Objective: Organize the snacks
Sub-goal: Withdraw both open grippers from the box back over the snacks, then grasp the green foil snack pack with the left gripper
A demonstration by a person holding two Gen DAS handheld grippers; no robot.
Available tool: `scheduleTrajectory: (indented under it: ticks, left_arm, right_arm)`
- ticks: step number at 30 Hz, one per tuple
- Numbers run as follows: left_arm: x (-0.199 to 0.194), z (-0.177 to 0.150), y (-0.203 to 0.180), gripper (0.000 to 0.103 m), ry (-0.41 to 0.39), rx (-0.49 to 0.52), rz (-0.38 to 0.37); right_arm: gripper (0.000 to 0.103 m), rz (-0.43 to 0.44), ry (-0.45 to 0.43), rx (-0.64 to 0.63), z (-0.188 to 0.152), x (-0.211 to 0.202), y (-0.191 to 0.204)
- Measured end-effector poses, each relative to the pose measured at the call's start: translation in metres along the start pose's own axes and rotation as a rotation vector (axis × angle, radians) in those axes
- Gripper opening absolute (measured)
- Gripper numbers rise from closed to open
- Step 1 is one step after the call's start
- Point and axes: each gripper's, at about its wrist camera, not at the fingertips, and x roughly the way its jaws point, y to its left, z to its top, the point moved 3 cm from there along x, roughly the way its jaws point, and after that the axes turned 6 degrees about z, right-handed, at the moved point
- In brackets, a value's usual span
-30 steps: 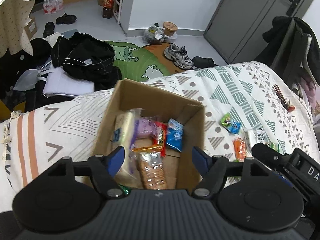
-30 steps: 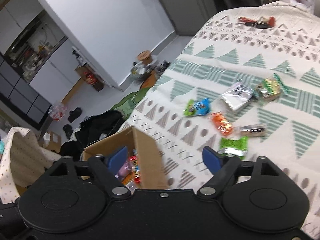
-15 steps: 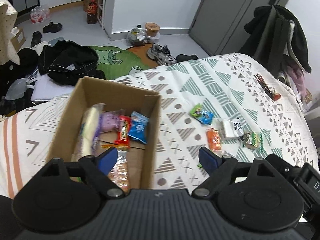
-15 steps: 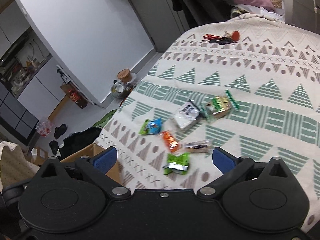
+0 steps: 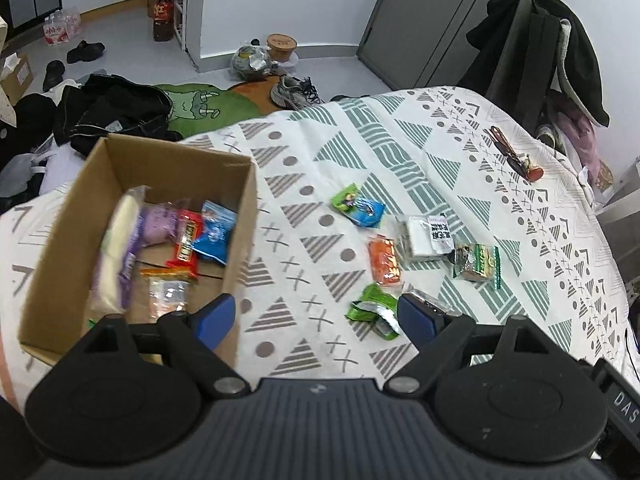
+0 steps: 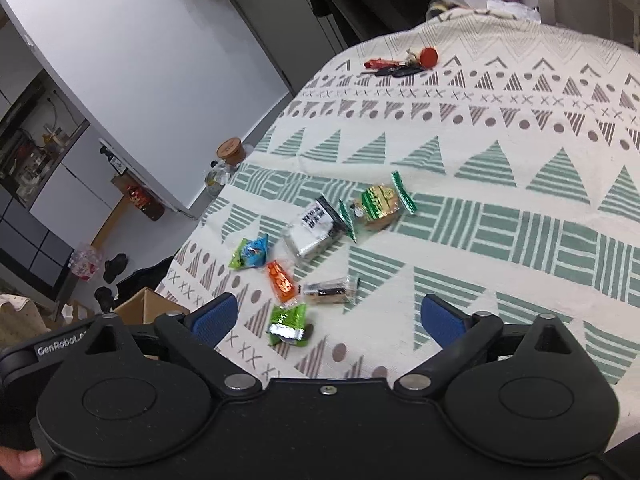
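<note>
Presently, left claw (image 5: 316, 318): held spread wide with nothing between its blue pads, above the bed between the box and the loose snacks.
Right claw (image 6: 327, 316): likewise spread and empty, held over the bed, near the green packet.
Box (image 5: 240, 216): cardboard, open-topped, set on the bed at the left; several snacks are seen inside it, among them a blue pack (image 5: 213, 236), a red bar (image 5: 186, 242) and a long pale pack (image 5: 116, 252).
Bed (image 6: 500, 152): covered by a cream spread patterned with green and grey triangles.
Loose snacks: six are scattered on the spread right of the box, well apart from it.
Green packet (image 6: 289, 323): nearest both claws, crumpled, foil showing.
Orange packet (image 6: 281, 281): just beyond the green one.
Clear bar (image 6: 330, 290): beside the orange packet.
White pack (image 6: 314, 227): touching the green-edged cake (image 6: 378, 202).
Green-blue pack (image 6: 250, 252): farthest toward the box.
Keys (image 6: 402, 65): lying far up the bed.
</note>
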Motion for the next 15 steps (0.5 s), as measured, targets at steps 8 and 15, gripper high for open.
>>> scheduleTrajectory:
  ticks: [8, 15]
  left_arm:
    - [0.016, -0.008, -0.023, 0.087, 0.019, 0.021, -0.009]
    - [0.034, -0.011, -0.038, 0.087, 0.048, 0.024, 0.002]
  right_arm:
    - [0.094, 0.023, 0.010, -0.015, 0.000, 0.006, -0.020]
    - [0.094, 0.054, 0.027, 0.019, -0.002, 0.017, -0.037]
